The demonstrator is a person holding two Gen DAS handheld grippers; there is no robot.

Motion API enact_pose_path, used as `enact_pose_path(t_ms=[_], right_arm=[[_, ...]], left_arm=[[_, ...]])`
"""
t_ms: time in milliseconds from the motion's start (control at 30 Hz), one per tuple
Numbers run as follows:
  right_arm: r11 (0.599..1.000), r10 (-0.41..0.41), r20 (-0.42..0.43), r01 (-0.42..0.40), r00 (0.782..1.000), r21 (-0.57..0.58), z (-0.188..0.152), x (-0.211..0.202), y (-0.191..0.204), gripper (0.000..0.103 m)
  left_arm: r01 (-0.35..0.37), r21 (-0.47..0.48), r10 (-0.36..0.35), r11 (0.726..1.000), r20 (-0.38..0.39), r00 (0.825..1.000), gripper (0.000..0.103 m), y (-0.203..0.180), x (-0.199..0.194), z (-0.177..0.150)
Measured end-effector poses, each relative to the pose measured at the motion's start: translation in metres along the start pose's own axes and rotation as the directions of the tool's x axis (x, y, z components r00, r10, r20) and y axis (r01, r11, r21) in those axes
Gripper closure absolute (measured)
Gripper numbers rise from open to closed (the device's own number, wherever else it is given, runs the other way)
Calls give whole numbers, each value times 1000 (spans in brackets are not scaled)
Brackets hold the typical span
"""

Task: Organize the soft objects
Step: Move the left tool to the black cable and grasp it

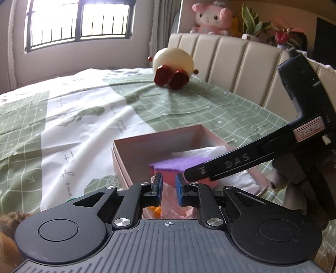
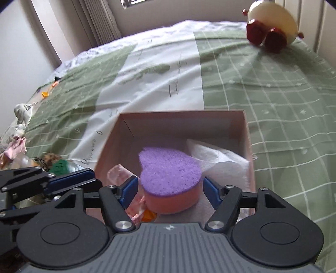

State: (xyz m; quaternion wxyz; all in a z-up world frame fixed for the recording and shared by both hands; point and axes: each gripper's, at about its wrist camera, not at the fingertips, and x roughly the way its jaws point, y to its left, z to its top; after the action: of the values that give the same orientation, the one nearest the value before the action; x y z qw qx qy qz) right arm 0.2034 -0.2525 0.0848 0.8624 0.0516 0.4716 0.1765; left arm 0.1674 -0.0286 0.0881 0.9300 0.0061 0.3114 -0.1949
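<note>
sponge (image 1: 178,164) part hidden by right gripper (image 1: 220,168), cream plush (image 2: 271,19) cut off

Bed (image 2: 283,100) with green-and-white checked cover.
On it lie an open pink box (image 2: 109,147), a cream plush toy (image 2: 271,19) near the headboard (image 1: 231,54), and small items (image 2: 45,93) along one edge.

**Home bedroom**

Bed (image 1: 84,109) under green-and-white gridded cover fills the view ahead of the tool. Padded cream headboard (image 1: 231,61) to the right, pink plush toy (image 1: 212,17) and potted plants (image 1: 252,23) atop it. Barred window (image 1: 77,21) beyond; round cream plush (image 1: 174,63) on cover.
</note>
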Motion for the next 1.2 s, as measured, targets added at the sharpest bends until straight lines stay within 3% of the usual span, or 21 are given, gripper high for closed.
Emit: enact_pose_path(t_ms=[233,400,500,667,767,833,900,933,967,1033,1200], right_arm=[[991,-74,151,90,986,-104,-3,-54,34,34],[979,-18,239,66,971,-194,-8,-80,71,30],[973,56,224,-2,973,-232,-13,-78,94,29],[945,116,159,-60,980,-321,-23,-58,131,29],[936,130,139,-76,982,-344,-30,-52,143,29],[932,152,121,-102,981,-348,-35,-53,142,29],[925,170,107,-122,980,-361,-42,-53,140,29],[922,172,100,-124,980,-366,-45,-52,138,29],[921,172,93,-127,981,-368,-48,-50,136,29],[919,174,76,-135,982,-370,-53,-47,130,29],[916,168,52,-136,984,-378,-59,-38,120,29]], left_arm=[[-11,-47,15,999,68,998,87,15,-45,-3],[-94,-178,123,980,160,979,87,81,-103,0],[-137,-258,177,956,138,974,86,121,-119,-6],[-149,-283,167,948,41,985,86,140,-102,-30],[-145,-158,142,977,-29,989,86,125,-85,-43],[-151,35,153,988,-82,985,84,103,-74,-56],[-180,210,210,961,-129,969,80,83,-60,-72],[-212,282,261,936,-150,954,80,78,-53,-80],[-232,318,293,919,-160,943,80,77,-48,-86],[-255,308,318,917,-175,932,80,84,-43,-92],[-277,249,326,928,-185,927,76,99,-36,-92]])
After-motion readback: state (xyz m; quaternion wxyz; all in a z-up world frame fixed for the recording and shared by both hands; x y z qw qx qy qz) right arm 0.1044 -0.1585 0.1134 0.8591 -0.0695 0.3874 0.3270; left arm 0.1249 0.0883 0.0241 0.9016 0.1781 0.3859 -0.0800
